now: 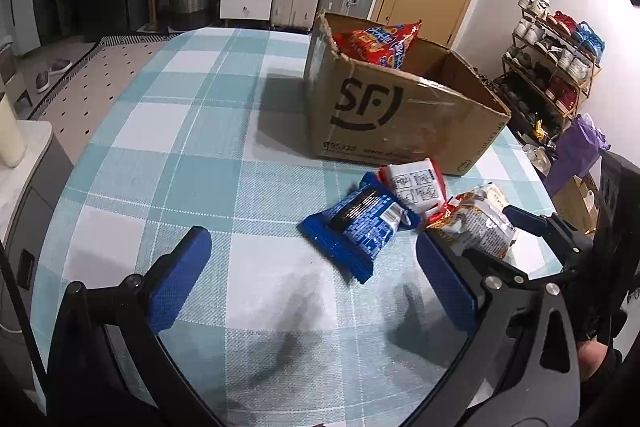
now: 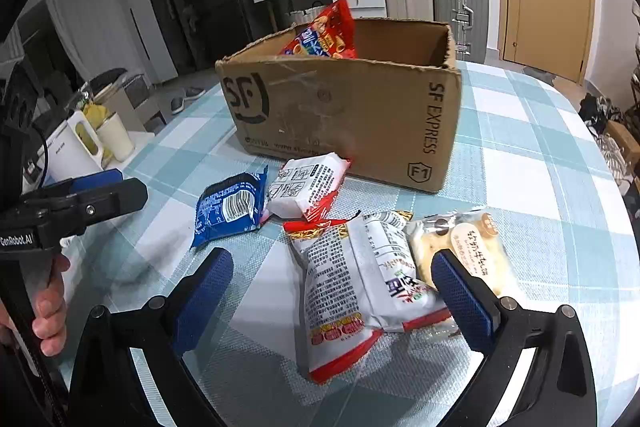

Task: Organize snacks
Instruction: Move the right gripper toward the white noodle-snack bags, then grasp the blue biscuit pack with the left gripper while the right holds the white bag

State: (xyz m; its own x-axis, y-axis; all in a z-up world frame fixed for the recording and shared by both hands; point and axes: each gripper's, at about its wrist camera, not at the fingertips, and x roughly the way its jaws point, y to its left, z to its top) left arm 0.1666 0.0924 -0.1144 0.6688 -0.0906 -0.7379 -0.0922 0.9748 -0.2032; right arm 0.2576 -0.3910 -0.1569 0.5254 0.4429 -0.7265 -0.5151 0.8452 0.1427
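1. Right tool (image 2: pixel 332 301): wide open, empty, straddling the white packet (image 2: pixel 356 287) on the worktop (image 2: pixel 520 147).
2. Left tool (image 1: pixel 312 281): wide open, empty, near the blue packet (image 1: pixel 356 227).
3. Packet's long axis runs 12 to 6, red end at 6; the box (image 2: pixel 360 115) stands at 12.
4. Advice: close across the packet's middle, clear of the pastry (image 2: pixel 472 247) touching it at 3.

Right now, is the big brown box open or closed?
Open. The cardboard box has no lid over its top, and a red snack bag pokes out above its rim.
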